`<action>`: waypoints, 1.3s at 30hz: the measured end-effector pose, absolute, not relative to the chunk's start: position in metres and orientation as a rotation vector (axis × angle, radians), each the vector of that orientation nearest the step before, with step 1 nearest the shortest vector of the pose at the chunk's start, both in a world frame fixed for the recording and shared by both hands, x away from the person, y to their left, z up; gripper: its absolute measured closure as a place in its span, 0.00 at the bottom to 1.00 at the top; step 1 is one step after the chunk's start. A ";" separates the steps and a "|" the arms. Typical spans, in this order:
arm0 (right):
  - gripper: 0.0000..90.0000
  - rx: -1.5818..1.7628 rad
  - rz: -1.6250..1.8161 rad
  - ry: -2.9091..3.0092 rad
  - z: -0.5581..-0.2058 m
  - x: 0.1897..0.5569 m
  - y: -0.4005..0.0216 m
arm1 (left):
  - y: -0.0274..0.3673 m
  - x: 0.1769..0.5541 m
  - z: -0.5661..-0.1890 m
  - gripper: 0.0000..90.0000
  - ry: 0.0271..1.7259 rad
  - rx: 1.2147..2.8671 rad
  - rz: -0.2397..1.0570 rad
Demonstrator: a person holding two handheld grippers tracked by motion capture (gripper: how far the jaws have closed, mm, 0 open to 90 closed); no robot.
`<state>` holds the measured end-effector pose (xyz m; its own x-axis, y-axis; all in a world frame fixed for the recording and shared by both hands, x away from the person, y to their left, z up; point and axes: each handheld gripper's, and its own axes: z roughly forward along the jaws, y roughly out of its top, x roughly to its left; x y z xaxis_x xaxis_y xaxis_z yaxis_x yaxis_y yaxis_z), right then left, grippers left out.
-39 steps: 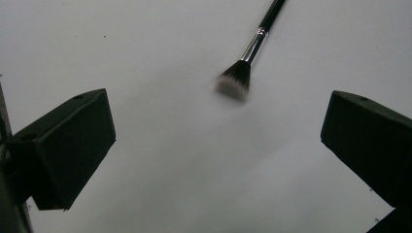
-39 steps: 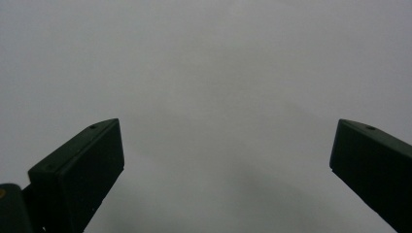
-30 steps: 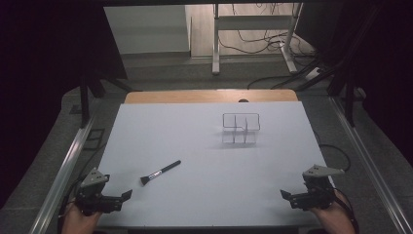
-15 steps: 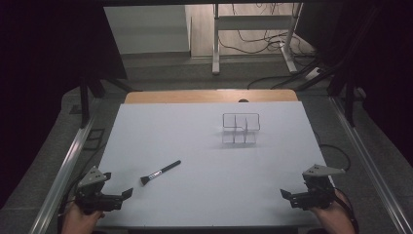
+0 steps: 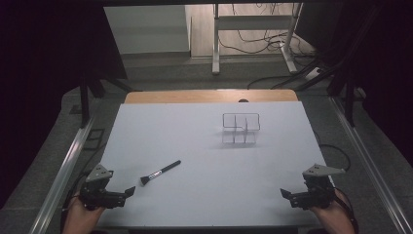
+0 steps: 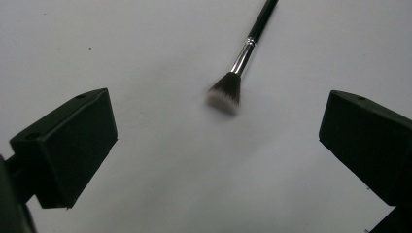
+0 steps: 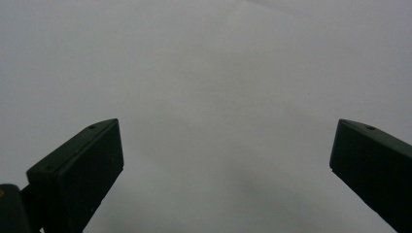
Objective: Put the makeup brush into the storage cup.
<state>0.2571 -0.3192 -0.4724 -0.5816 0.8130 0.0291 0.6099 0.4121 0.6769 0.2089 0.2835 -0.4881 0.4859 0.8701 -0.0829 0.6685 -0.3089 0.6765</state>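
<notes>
Left gripper (image 5: 130, 190) held wide open, empty, at bench (image 5: 204, 146) near-left corner. Makeup brush (image 5: 160, 172) laid just ahead; bristle detail resolved in left gripper view. Clear organizer (image 5: 240, 128) seen mid-bench in high view. Right gripper (image 5: 283, 194) spread wide, empty.

White table (image 5: 195, 131) carries 1 makeup brush (image 5: 159, 172) and 1 clear divided organizer (image 5: 240, 128).
</notes>
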 end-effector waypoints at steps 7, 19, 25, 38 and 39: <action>0.00 1.221 0.946 2.369 -0.472 0.257 -0.319 | 0.280 0.214 -0.485 0.01 1.258 2.082 0.349; 0.00 1.213 0.936 2.368 -0.473 0.257 -0.318 | 0.279 0.225 -0.482 0.00 1.256 2.099 0.339; 0.00 1.207 0.931 2.367 -0.473 0.257 -0.318 | 0.278 0.230 -0.481 0.00 1.250 2.127 0.339; 0.00 1.217 0.916 2.386 -0.474 0.258 -0.317 | 0.279 0.242 -0.475 0.00 1.234 2.145 0.330; 0.00 1.219 0.920 2.378 -0.474 0.258 -0.317 | 0.278 0.244 -0.474 0.00 1.233 2.151 0.329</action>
<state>0.2578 -0.3174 -0.4739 -0.5877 0.8090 0.0123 0.6068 0.4307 0.6681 0.2440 0.2781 -0.4739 0.5312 0.8423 -0.0912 0.6852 -0.3638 0.6310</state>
